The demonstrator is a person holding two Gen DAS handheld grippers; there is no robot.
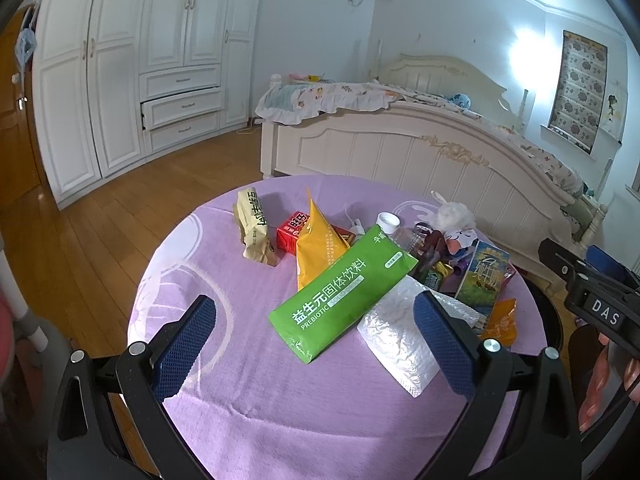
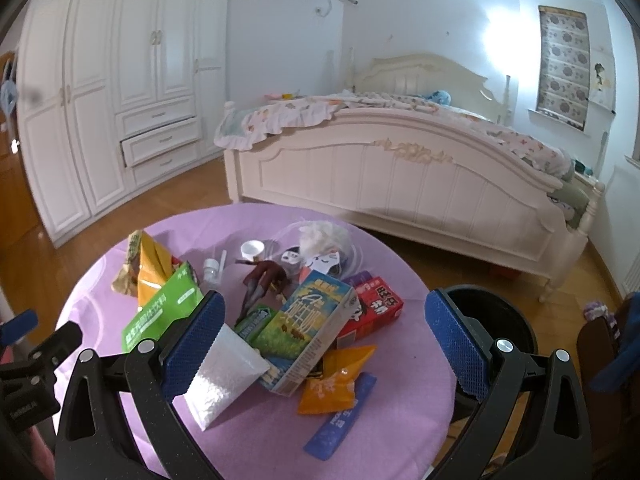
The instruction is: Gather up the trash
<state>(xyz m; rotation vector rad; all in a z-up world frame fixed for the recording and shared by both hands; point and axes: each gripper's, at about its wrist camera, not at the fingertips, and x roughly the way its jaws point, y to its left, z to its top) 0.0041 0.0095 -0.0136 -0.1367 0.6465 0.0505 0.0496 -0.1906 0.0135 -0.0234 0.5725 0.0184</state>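
Round table (image 1: 224,420) under purple cloth, wood floor, white wardrobe (image 1: 132,60), bed (image 2: 400,168) behind. Black bin (image 2: 492,320) beside table at right. Green packet (image 1: 340,292) lies flat mid-table, long axis from near-left to far-right. Milk carton (image 2: 304,332) tipped over, top toward bed. Left gripper (image 1: 316,344) jaws released, holding nothing, above green packet and white pouch (image 1: 400,344). Right gripper (image 2: 324,344) jaws spread wide, holding nothing, above carton.

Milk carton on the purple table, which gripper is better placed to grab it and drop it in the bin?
Right. The right gripper is open with the milk carton between its fingers and the black bin just beside. The left gripper frames the green packet instead.
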